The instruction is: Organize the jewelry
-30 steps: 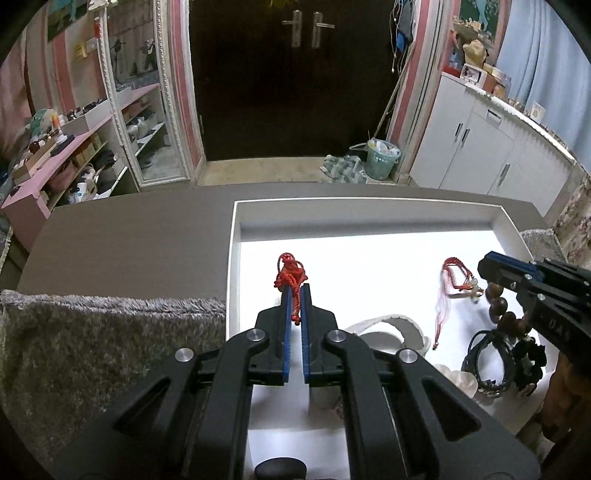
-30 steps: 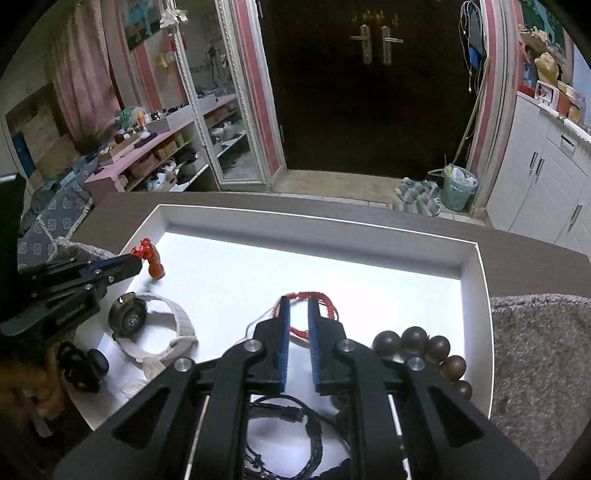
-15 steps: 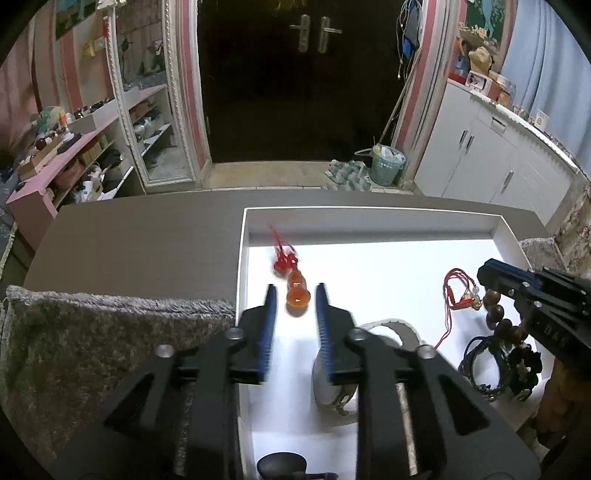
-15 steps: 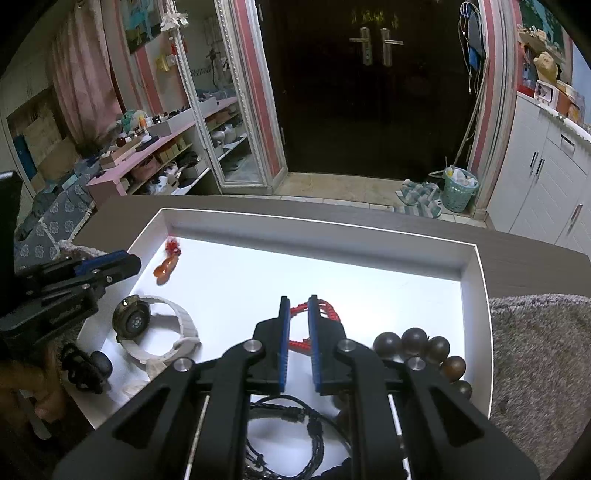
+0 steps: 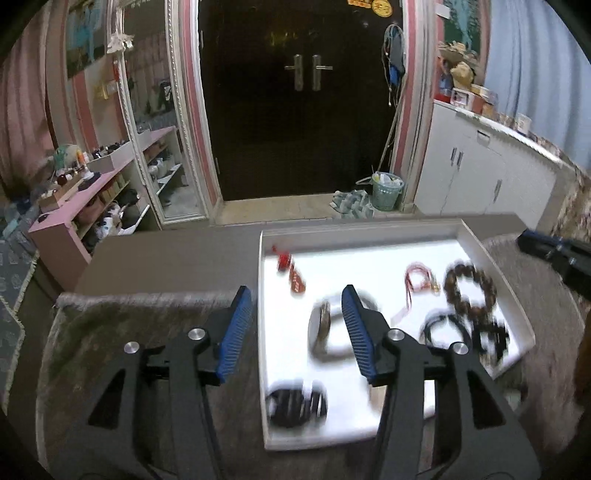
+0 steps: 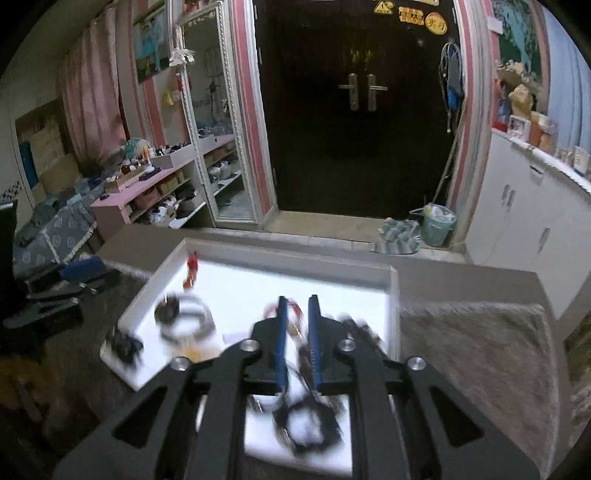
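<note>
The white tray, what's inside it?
The white tray holds a red gourd charm, a watch, a red string bracelet, a brown bead bracelet and black bracelets. The left gripper covers part of the watch strap.

I can't read any text here. The door (image 6: pixel 364 122) ahead of me carries yellow stickers (image 6: pixel 436 23) along its top, one a warning triangle (image 6: pixel 382 6), but their writing is too blurred to read.
</note>
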